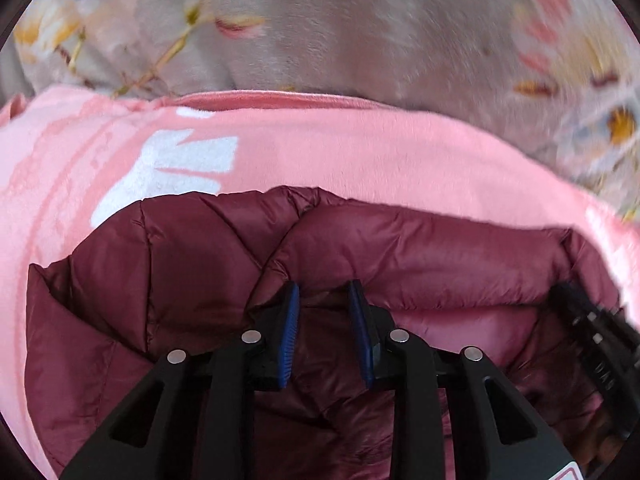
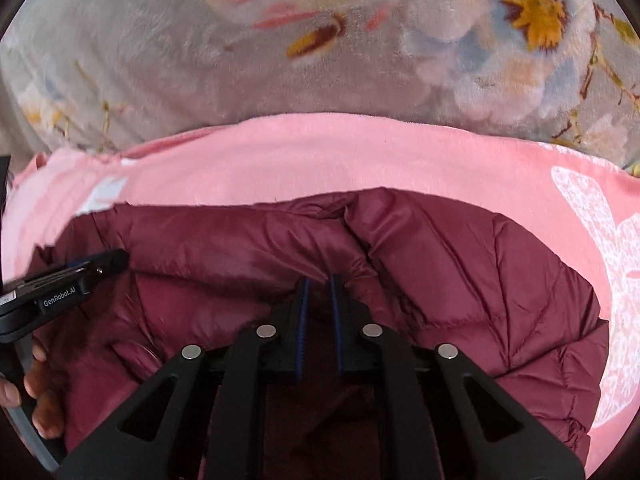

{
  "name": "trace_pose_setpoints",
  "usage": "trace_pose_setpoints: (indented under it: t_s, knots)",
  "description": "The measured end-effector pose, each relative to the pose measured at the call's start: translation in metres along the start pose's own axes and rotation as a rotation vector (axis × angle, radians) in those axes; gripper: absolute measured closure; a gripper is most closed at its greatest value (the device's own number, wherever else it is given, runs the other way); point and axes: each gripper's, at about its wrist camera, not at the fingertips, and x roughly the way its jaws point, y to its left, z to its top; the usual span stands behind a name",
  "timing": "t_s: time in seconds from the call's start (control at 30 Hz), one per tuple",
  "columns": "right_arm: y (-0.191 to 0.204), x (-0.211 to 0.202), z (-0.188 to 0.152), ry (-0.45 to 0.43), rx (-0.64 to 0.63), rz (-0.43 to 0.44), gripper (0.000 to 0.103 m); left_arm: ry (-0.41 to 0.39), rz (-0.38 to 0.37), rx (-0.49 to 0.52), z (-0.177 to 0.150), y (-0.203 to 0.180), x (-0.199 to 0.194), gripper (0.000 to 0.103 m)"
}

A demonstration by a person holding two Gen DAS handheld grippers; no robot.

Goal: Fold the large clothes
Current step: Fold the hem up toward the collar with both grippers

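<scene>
A maroon quilted puffer jacket (image 1: pixel 180 264) lies over a pink garment with a white print (image 1: pixel 360 152). My left gripper (image 1: pixel 323 292) is shut on a fold of the jacket's edge, with fabric bunched between its blue pads (image 1: pixel 290 328). My right gripper (image 2: pixel 319 284) is shut on another fold of the same jacket (image 2: pixel 460 272), its pads nearly together. The right gripper shows at the right edge of the left wrist view (image 1: pixel 592 328); the left gripper shows at the left of the right wrist view (image 2: pixel 64 280). Both grippers hold the jacket's edge side by side.
A grey fleece blanket with a floral print (image 1: pixel 360 32) covers the surface beyond the pink garment and also fills the top of the right wrist view (image 2: pixel 200 60). A hand (image 2: pixel 36 392) holds the left gripper's handle.
</scene>
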Motion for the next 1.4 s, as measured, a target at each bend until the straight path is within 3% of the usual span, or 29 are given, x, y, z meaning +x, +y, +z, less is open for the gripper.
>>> trace_pose_setpoints:
  t_s: [0.2, 0.4, 1.4]
  knots:
    - [0.013, 0.008, -0.006, -0.039, -0.056, -0.067, 0.094, -0.073, 0.064, 0.063, -0.018, -0.010, 0.002, 0.076]
    - [0.023, 0.011, -0.006, -0.049, -0.111, -0.133, 0.094, -0.094, 0.103, 0.092, -0.019, -0.019, 0.003, 0.076]
    - [0.021, 0.012, -0.003, -0.043, -0.096, -0.114, 0.094, -0.099, 0.133, 0.121, -0.017, -0.022, 0.004, 0.076]
